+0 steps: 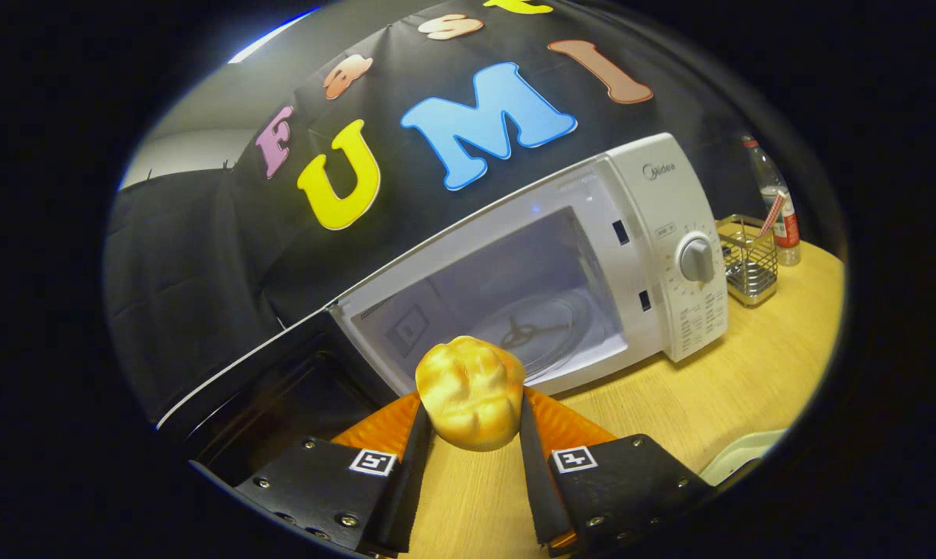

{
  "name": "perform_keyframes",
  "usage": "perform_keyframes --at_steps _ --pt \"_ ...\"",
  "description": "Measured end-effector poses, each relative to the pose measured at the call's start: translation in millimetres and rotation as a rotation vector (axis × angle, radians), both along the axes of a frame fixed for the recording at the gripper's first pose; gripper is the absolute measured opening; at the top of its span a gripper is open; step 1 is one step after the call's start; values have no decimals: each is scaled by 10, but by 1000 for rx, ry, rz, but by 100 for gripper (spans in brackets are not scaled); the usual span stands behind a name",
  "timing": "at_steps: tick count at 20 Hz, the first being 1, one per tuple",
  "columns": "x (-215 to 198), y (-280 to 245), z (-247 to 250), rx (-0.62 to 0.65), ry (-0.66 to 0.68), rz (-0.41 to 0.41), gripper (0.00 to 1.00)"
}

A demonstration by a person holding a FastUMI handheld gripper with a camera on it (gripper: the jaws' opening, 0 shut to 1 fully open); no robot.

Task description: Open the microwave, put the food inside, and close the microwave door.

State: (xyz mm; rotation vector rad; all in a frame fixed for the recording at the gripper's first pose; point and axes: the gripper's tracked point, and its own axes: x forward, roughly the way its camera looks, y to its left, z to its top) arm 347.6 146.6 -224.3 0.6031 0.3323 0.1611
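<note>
Gripper view: gripper (471, 423) is closed on the bread bun (470, 404), both fingers squeezing it. Microwave (530, 264) sits straight ahead & a bit far, door (258, 388) swung open to the left. Bun goes fwd onto the glass plate (541, 330) inside.

We are looking at a staged recording booth dressed as a small kitchen corner, not a lived-in home: black cloth (203, 256) hangs as the back wall behind everything. A white microwave (669, 233) with its door (266, 388) swung open sits on a pale wooden table (708, 404). Beside it stand a wire basket (747, 268) and a plastic bottle (778, 206).
</note>
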Motion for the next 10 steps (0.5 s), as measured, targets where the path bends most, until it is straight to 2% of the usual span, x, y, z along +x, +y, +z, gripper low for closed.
perform_keyframes --at_steps 5,10 --pt "535 97 -196 64 48 -54 58" --pt "1107 111 -529 16 113 -103 58"
